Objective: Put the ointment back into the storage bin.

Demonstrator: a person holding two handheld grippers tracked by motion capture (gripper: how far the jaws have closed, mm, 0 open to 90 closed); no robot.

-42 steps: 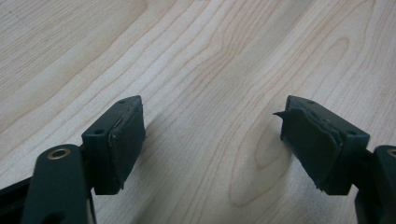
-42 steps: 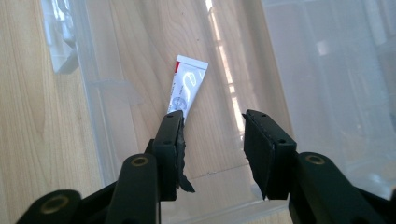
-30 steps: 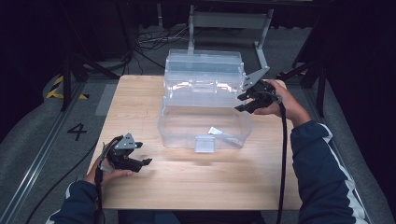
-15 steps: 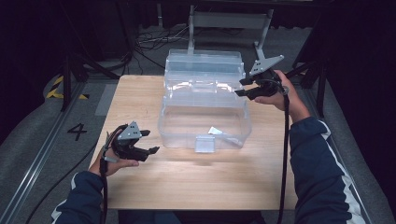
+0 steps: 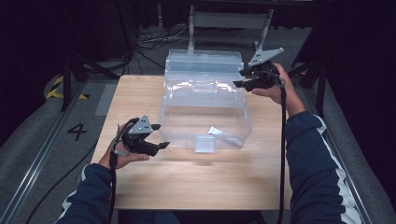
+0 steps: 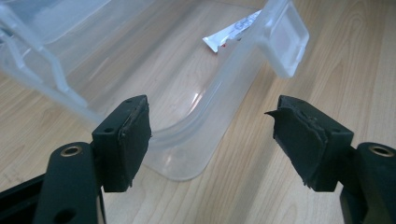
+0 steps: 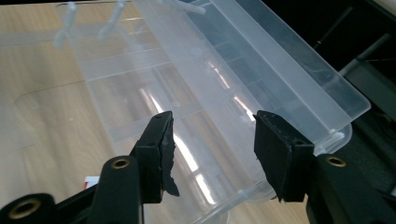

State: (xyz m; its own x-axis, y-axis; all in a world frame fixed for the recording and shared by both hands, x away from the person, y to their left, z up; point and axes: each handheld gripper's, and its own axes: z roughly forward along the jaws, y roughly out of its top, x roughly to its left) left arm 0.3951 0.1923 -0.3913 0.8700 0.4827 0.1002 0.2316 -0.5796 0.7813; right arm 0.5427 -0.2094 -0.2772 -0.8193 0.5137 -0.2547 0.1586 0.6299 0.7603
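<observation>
Clear plastic box, lid up, on wooden table (small packet inside). Left gripper: jaws spread, empty, near box's front corner. Right gripper: jaws just opening, apart, empty, beside lid.

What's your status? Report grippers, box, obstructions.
Left gripper open, empty, off the clear box's front-left corner. Right gripper jaws just been opening, nothing between them, beside the raised lid. Small packet inside. Nothing in the way.
</observation>
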